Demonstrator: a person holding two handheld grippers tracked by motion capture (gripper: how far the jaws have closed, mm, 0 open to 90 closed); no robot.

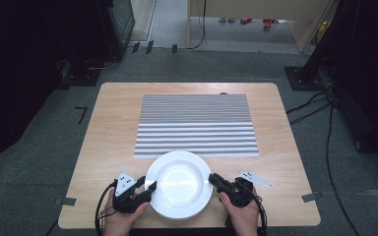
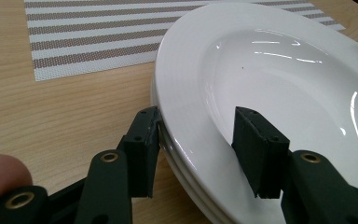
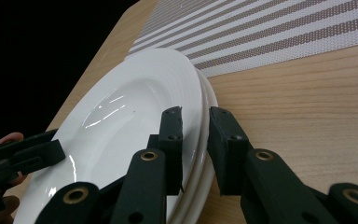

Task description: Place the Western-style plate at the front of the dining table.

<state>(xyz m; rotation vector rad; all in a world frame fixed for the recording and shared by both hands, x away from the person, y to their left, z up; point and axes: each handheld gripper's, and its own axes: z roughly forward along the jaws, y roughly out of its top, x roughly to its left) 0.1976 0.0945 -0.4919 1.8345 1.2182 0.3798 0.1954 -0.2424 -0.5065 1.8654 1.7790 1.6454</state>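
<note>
- While the stack of white plates (image 1: 179, 184) sits at the near edge of the wooden table (image 1: 113, 132), nothing appears lifted: the bottom plate seems to rest flat on the wood in both gripper views.
- The left gripper (image 1: 147, 189) straddles the stack's left rim; in the left gripper view (image 2: 200, 149) its jaws stand apart, one outside under the rim, the other over the plate's inner slope, not clearly pressing.
- The right gripper (image 1: 212, 178) is at the right rim; in the right gripper view (image 3: 195, 140) its jaws stand narrowly apart on either side of the top plate's edge, and I cannot tell whether they pinch it or only bracket it.
- The striped placemat (image 1: 196, 125) lies just beyond the stack, in the middle of the table, with nothing on it.
- Judged from this, the approach and placing of both grippers look done; a firm grip, the lift of the top plate, and setting it down, probably on the placemat, are all left.
- The stack holds at least three plates, so separating one will need care.
</note>
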